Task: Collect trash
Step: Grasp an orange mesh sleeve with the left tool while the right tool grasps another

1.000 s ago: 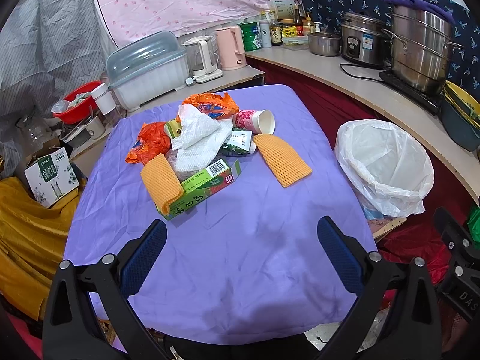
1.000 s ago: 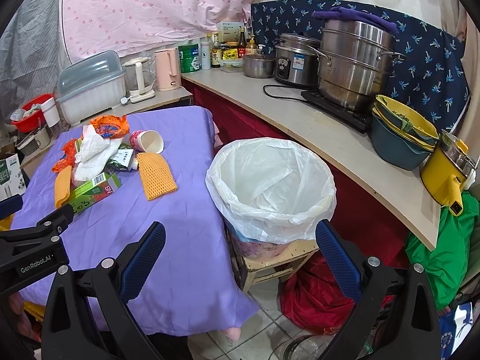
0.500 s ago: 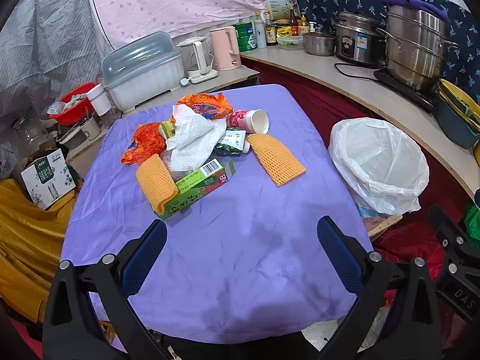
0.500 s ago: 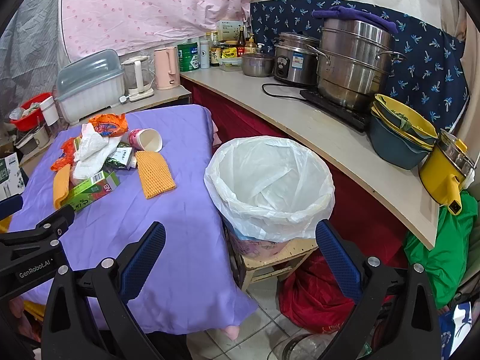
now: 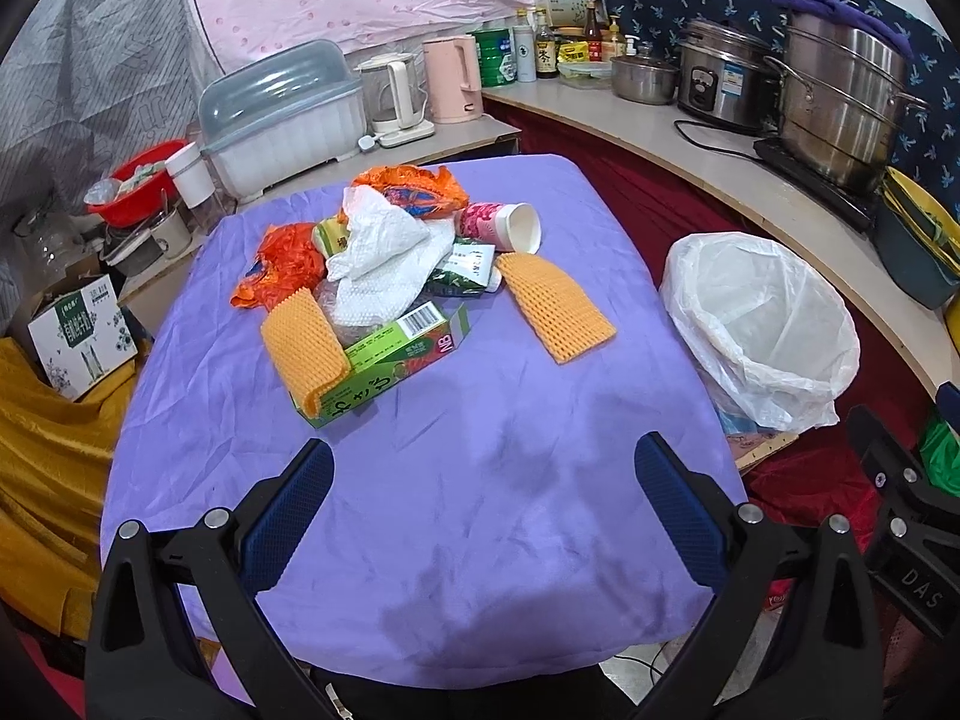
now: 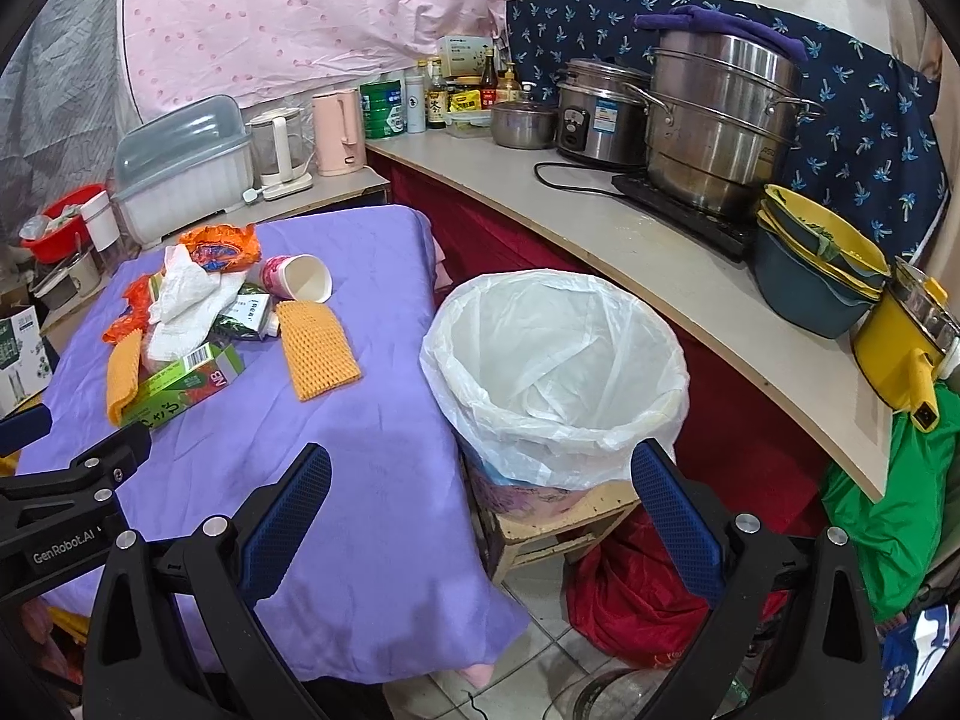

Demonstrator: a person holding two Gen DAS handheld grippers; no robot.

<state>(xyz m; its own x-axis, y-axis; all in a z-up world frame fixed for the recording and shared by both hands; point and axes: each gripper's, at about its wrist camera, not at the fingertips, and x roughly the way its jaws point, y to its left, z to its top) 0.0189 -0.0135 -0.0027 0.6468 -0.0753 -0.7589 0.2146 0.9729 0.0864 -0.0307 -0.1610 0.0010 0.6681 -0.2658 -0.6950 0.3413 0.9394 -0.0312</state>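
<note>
Trash (image 5: 384,276) sits in a heap on the purple table (image 5: 480,510), and the white bin (image 6: 558,372) stands just beside it. I think it is best to grab one loose piece first, like the orange net (image 5: 555,306). Left gripper (image 5: 483,516) and right gripper (image 6: 480,516) hang wide open, holding nothing, above the table's near edge.

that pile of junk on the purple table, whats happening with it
A person holding a gripper in each hand is set to clear it into the lined bin beside the table. Nothing is picked up yet: the left gripper and right gripper are both open and empty, hovering short of the pile. The green box, two orange foam nets, paper cup, white tissue and orange wrappers all lie on the cloth, and the bin looks empty.
</note>
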